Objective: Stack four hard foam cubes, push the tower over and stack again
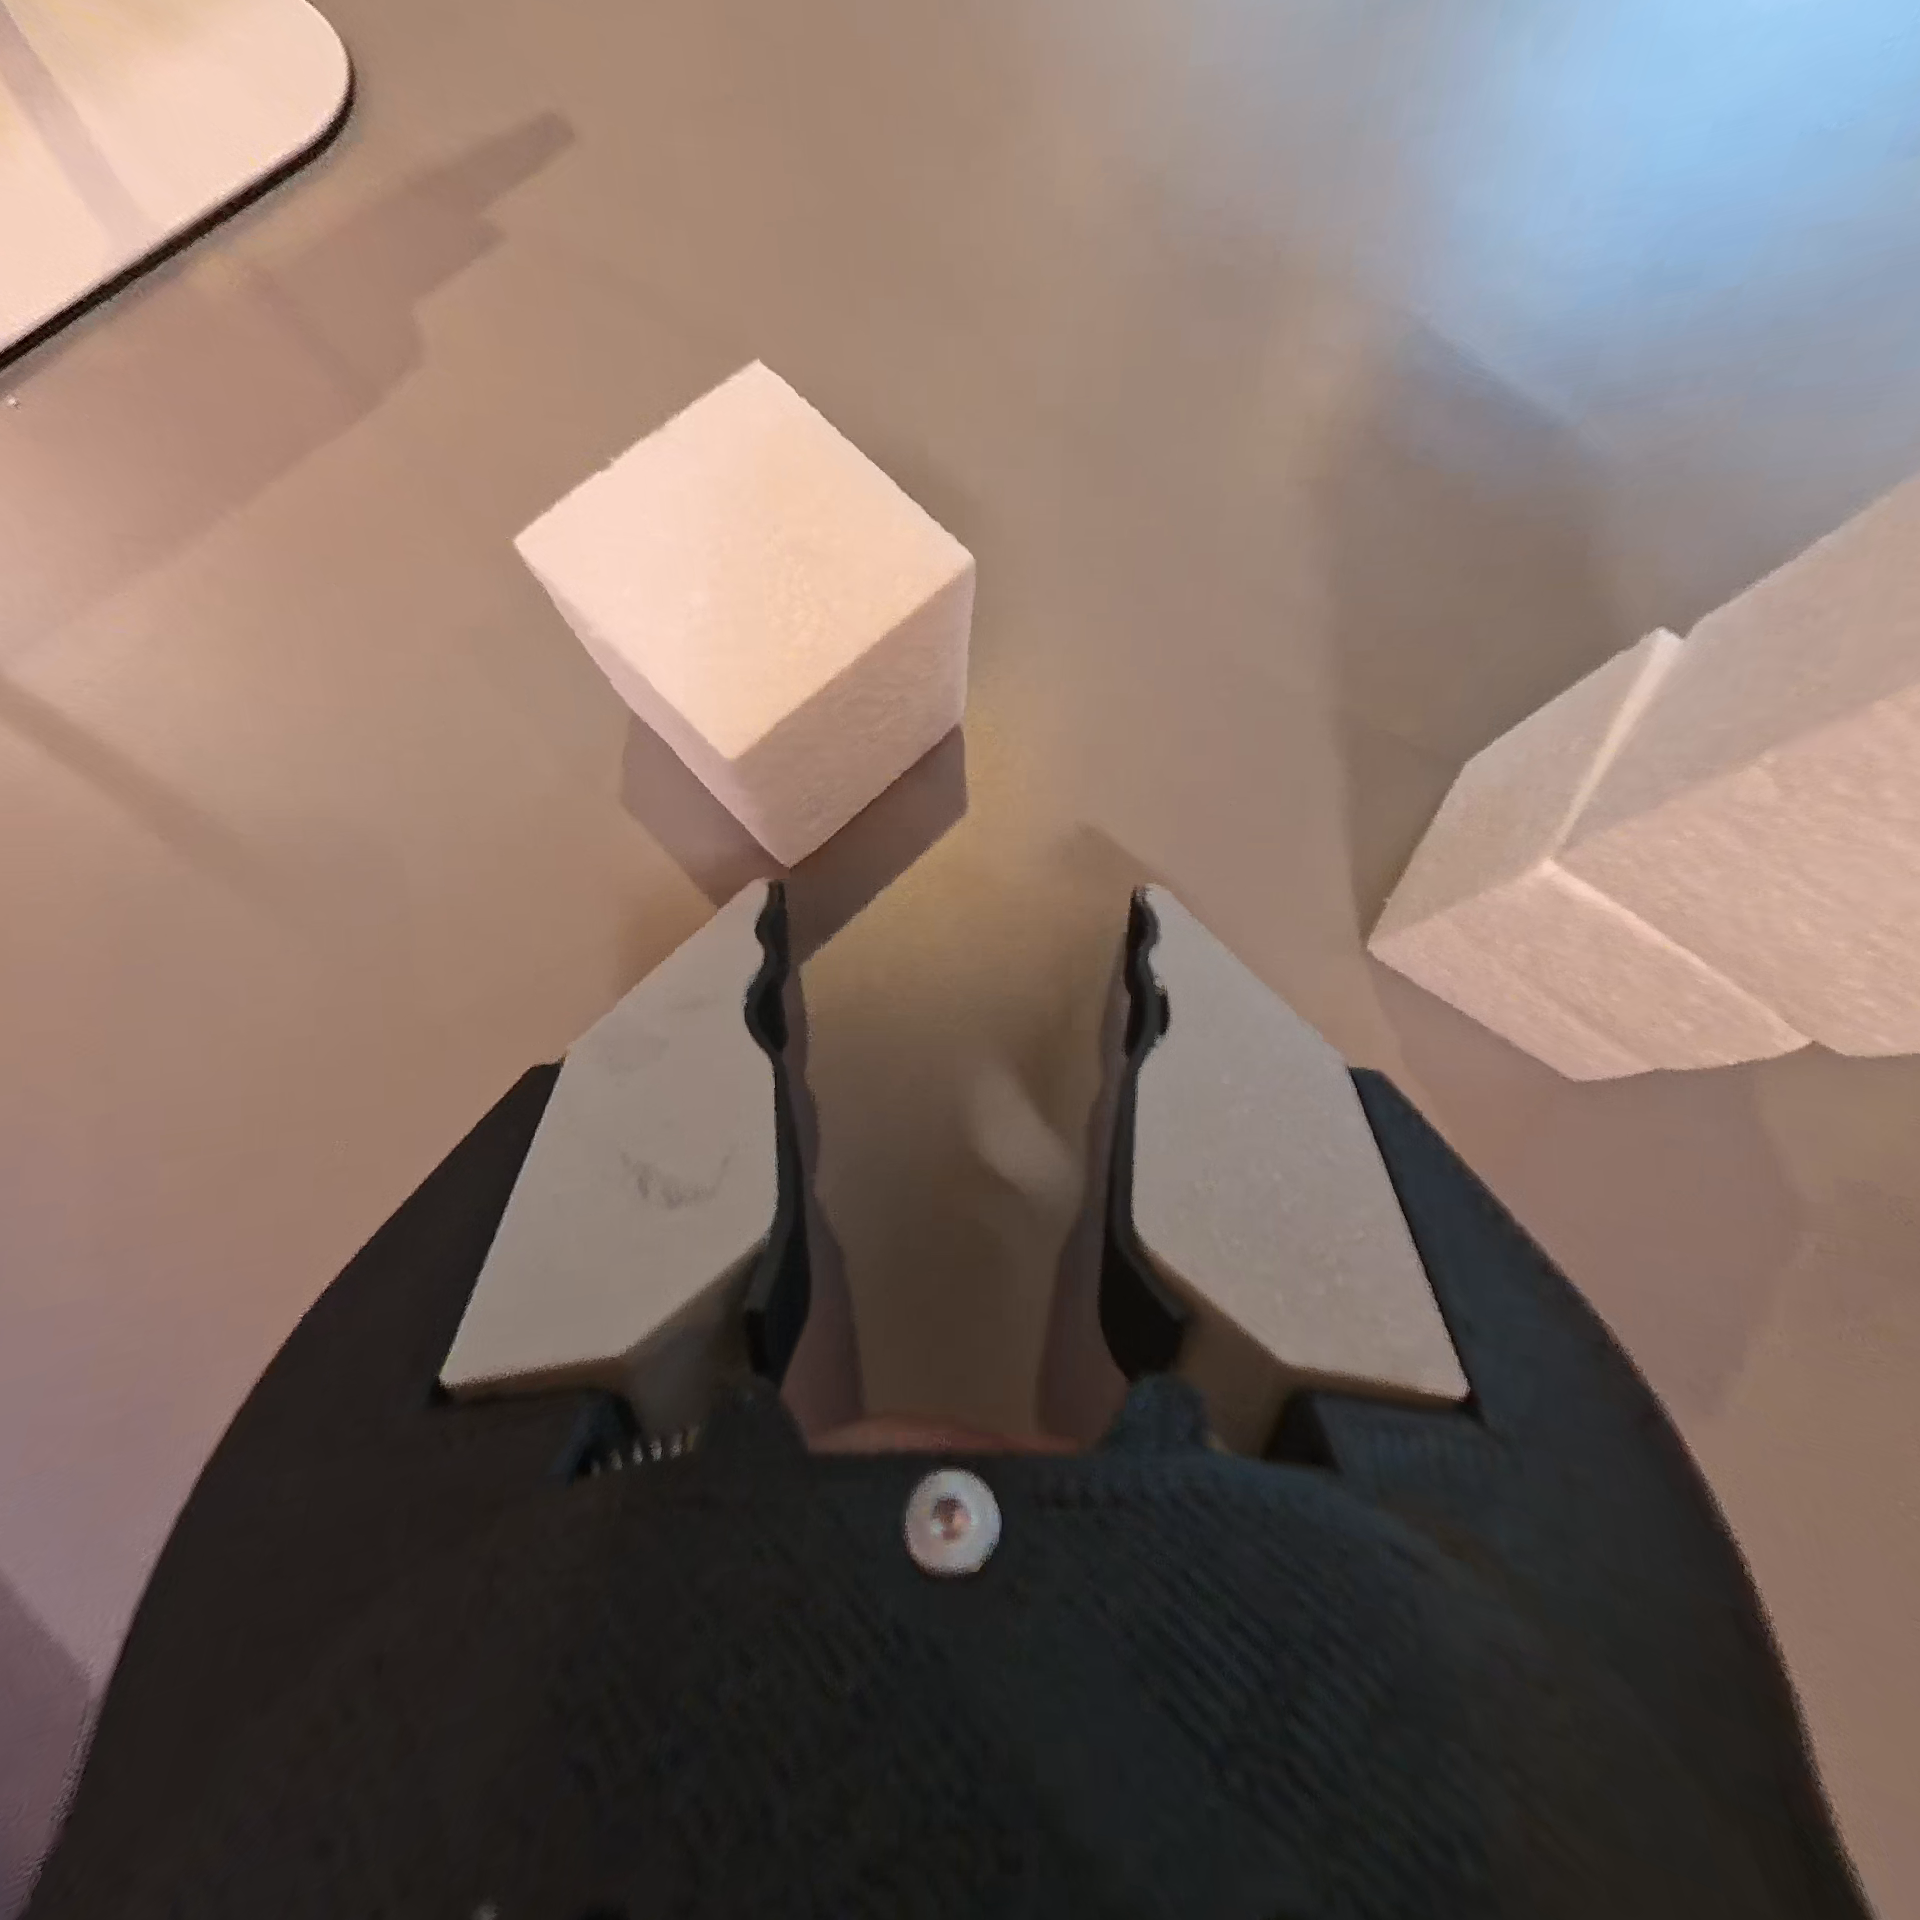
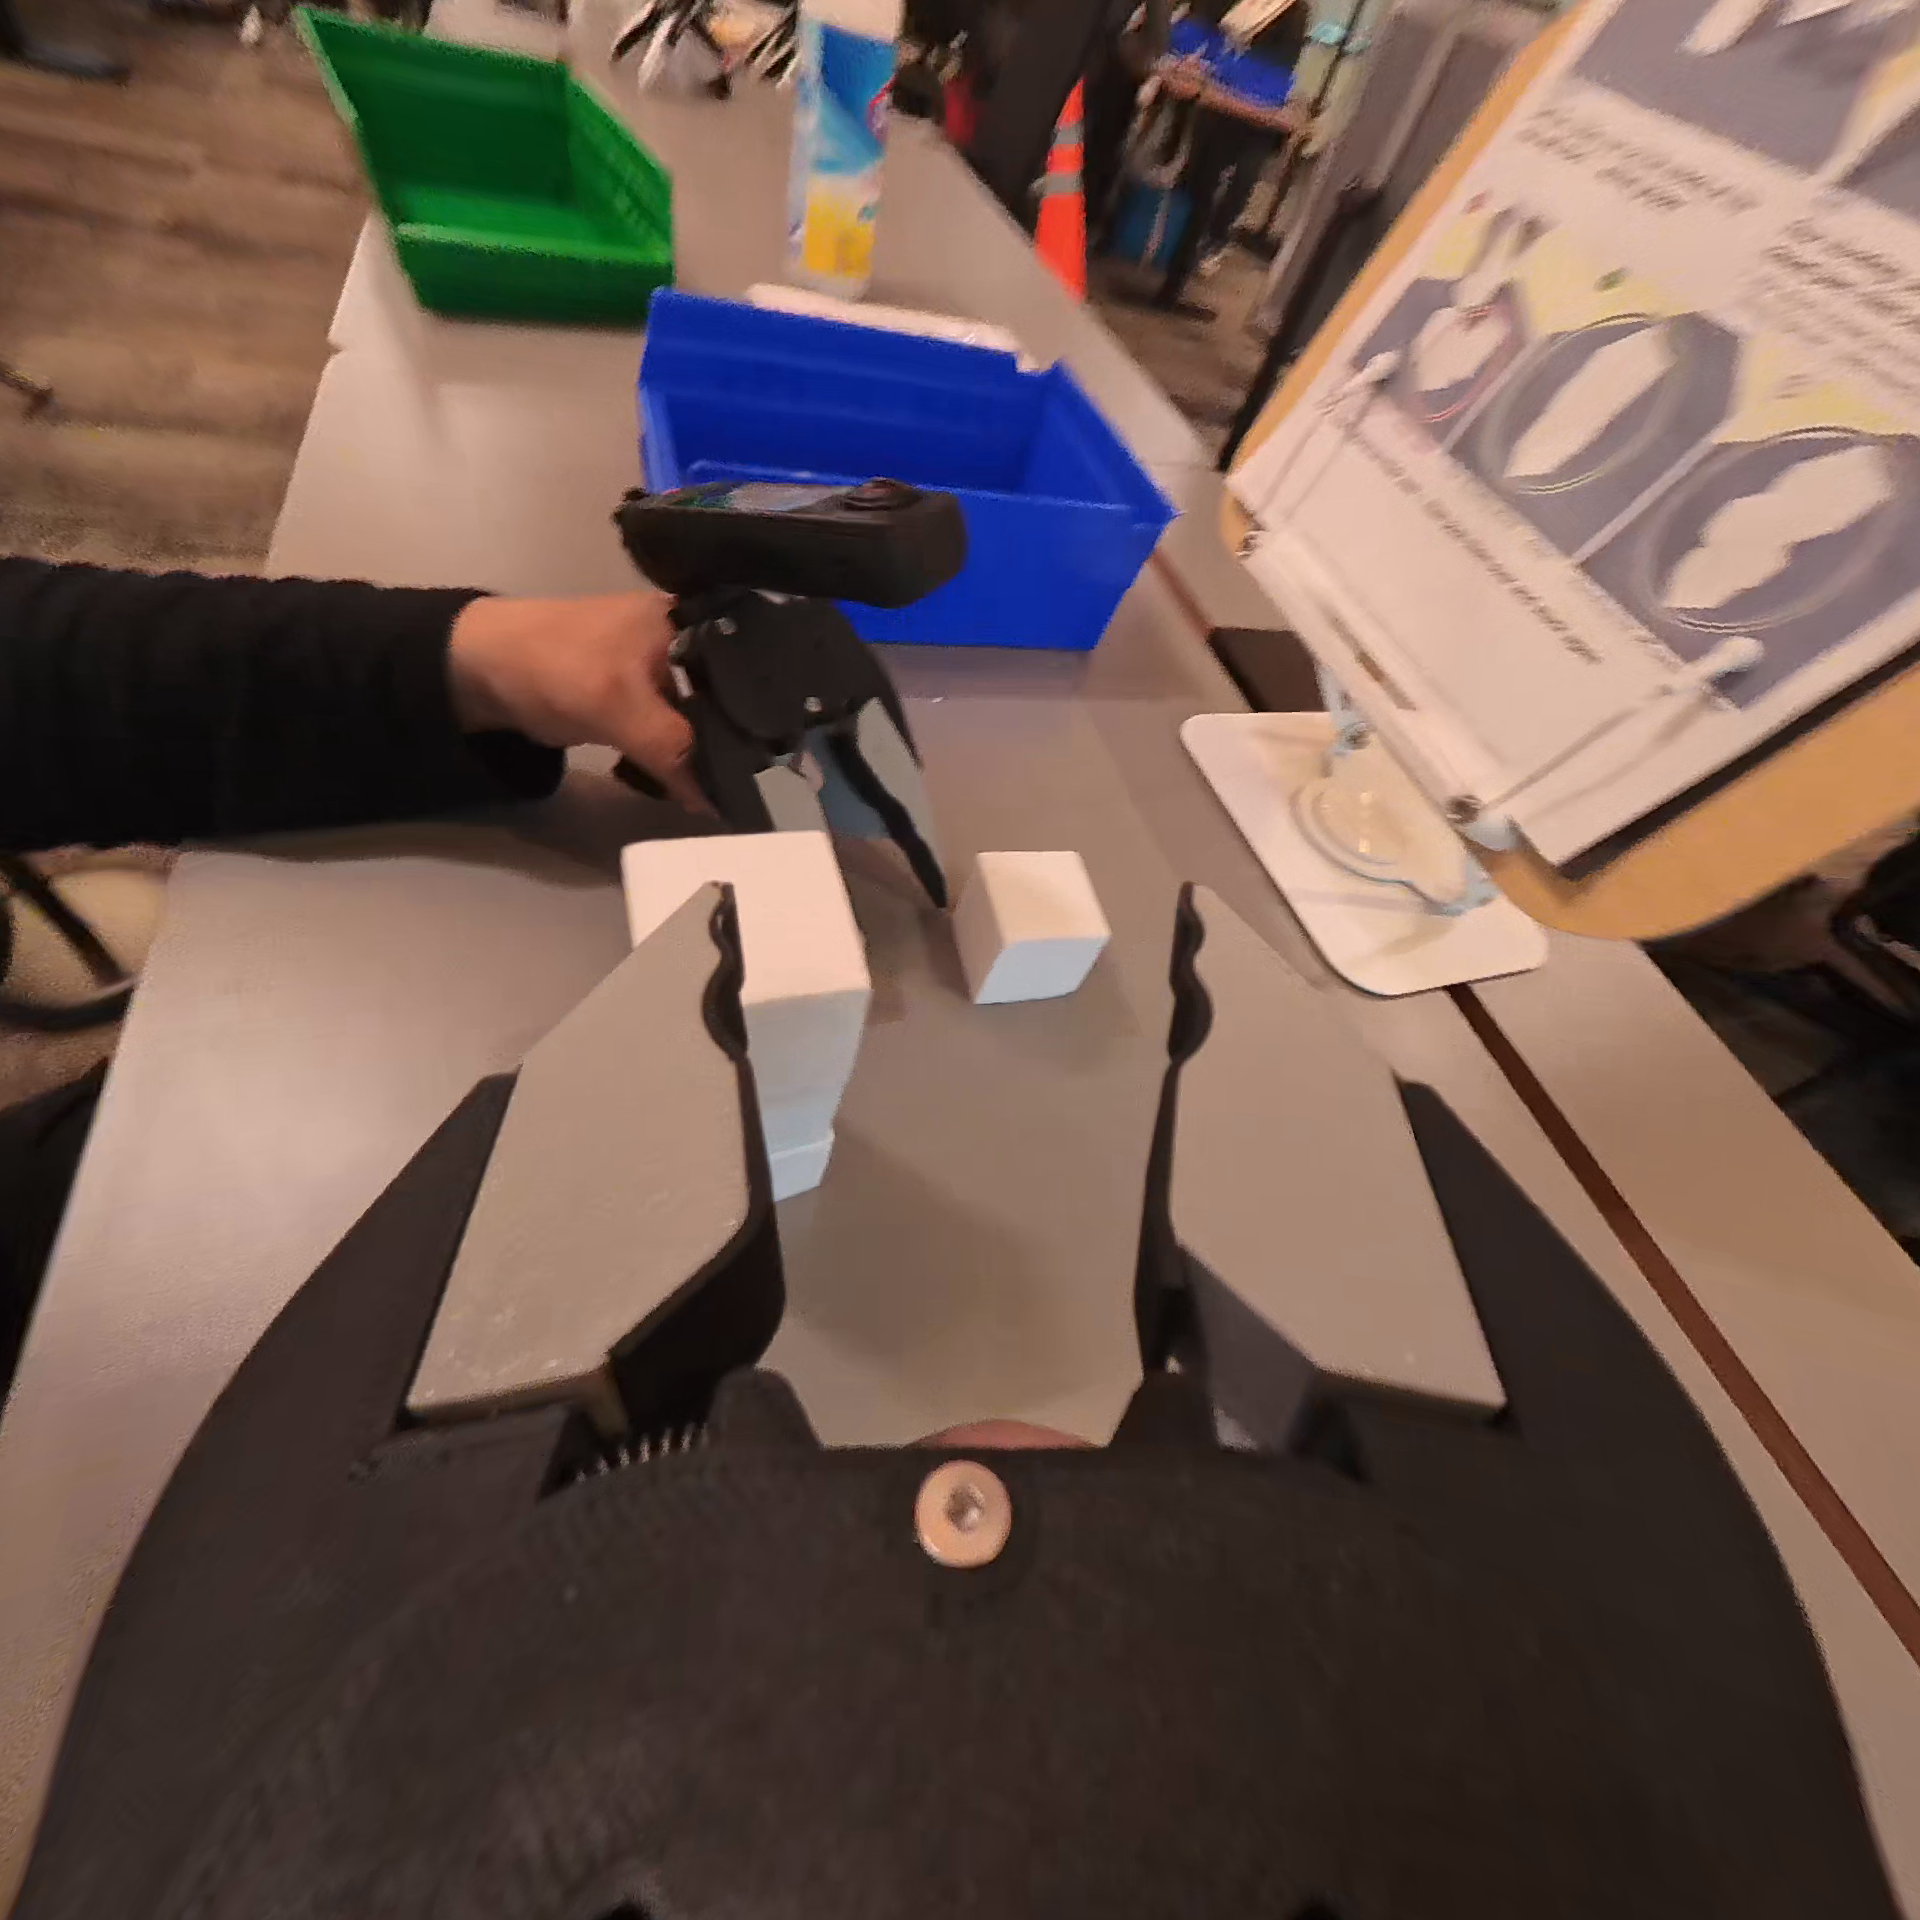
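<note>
A single white foam cube sits on the grey table, just ahead of my left gripper, which is open and empty above the table. A stack of white foam cubes stands to its right. In the right wrist view the stack is partly hidden behind my right gripper's left finger, and the single cube lies beyond the fingertips. My right gripper is open and empty. The left gripper hovers between the stack and the single cube, held by a hand in a black sleeve.
A blue bin and a green bin stand farther back on the table. A tilted printed board on a white base plate is at the right; the base also shows in the left wrist view. A tall canister stands behind. About 20 cm separates my left fingertips from my right.
</note>
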